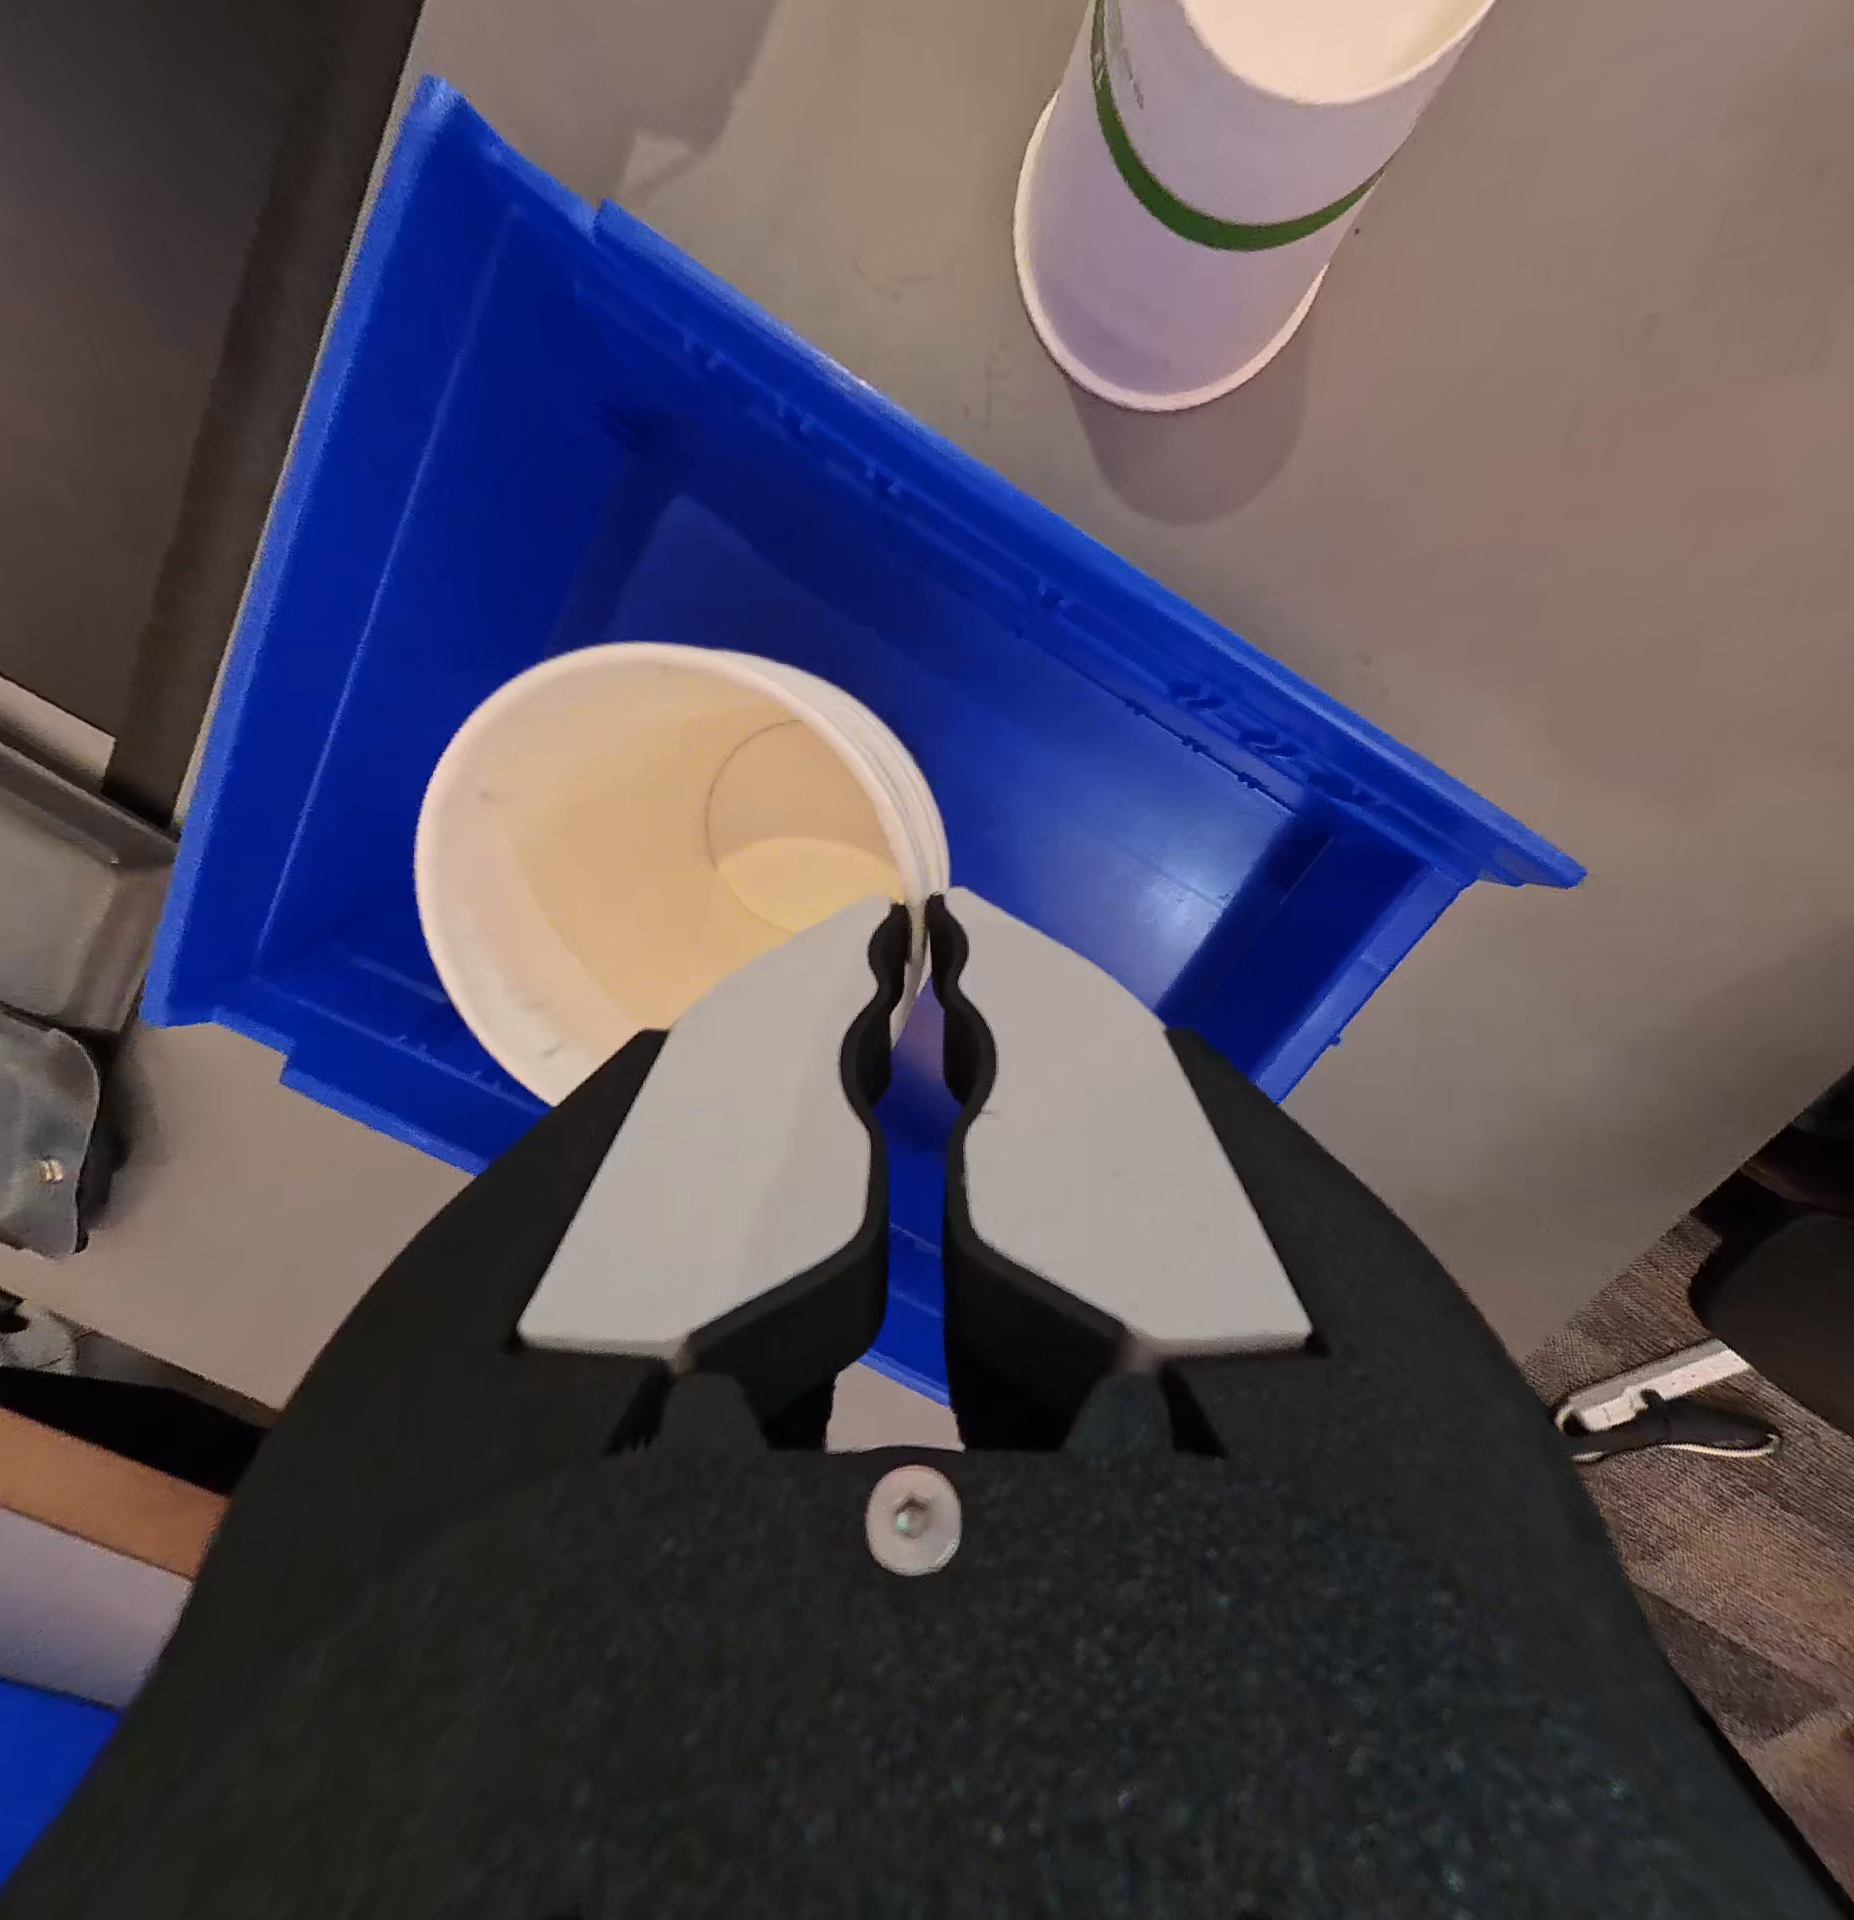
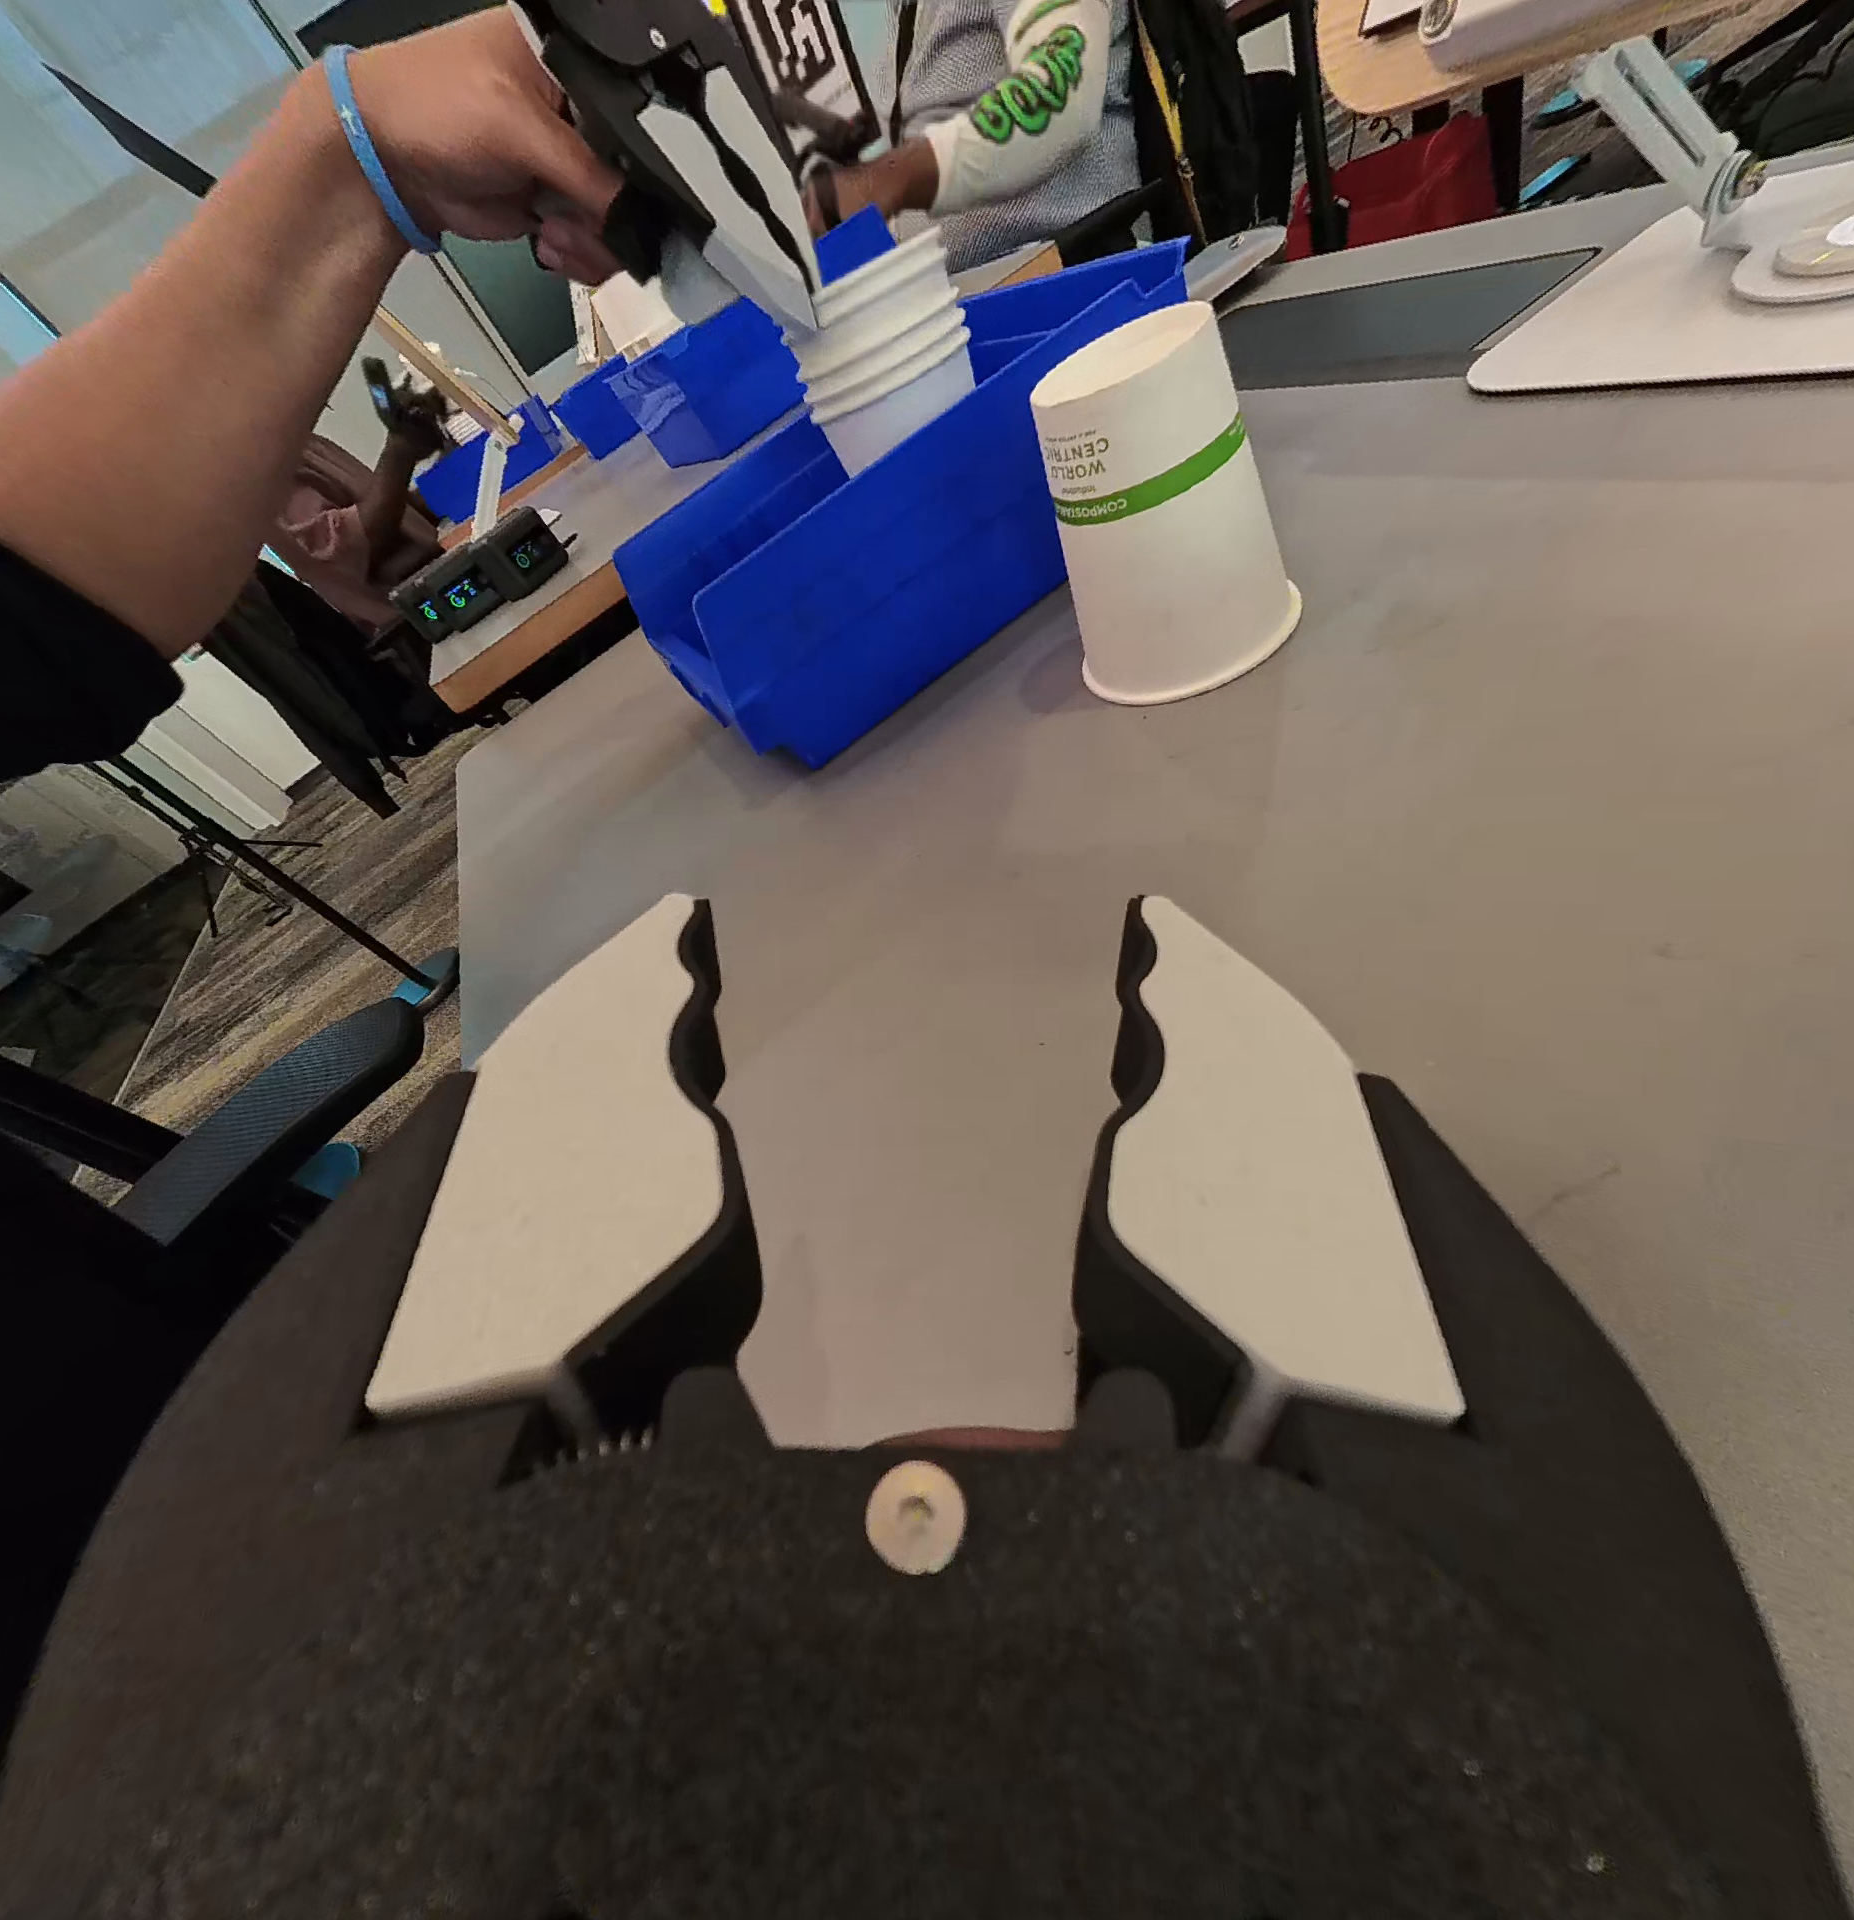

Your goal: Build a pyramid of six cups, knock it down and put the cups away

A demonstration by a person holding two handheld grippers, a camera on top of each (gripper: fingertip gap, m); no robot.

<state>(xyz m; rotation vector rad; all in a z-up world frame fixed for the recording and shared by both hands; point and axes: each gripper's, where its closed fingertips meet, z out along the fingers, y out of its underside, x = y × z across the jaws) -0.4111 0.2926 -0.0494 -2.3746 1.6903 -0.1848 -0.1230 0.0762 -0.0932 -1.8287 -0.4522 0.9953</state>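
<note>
Left gripper (image 1: 921,906) pinching nested cup stack (image 1: 632,873) rim over blue bin (image 1: 1058,665) (tilted); right gripper (image 2: 918,914) spread, empty

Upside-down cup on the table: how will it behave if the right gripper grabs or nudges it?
The upside-down cup looks like thin paper, so probably light and easily crushed by a hard squeeze. It stands on its wide rim on the grey table, so a low nudge likely slides it; a high push may tip it. The right gripper is open and empty.
</note>
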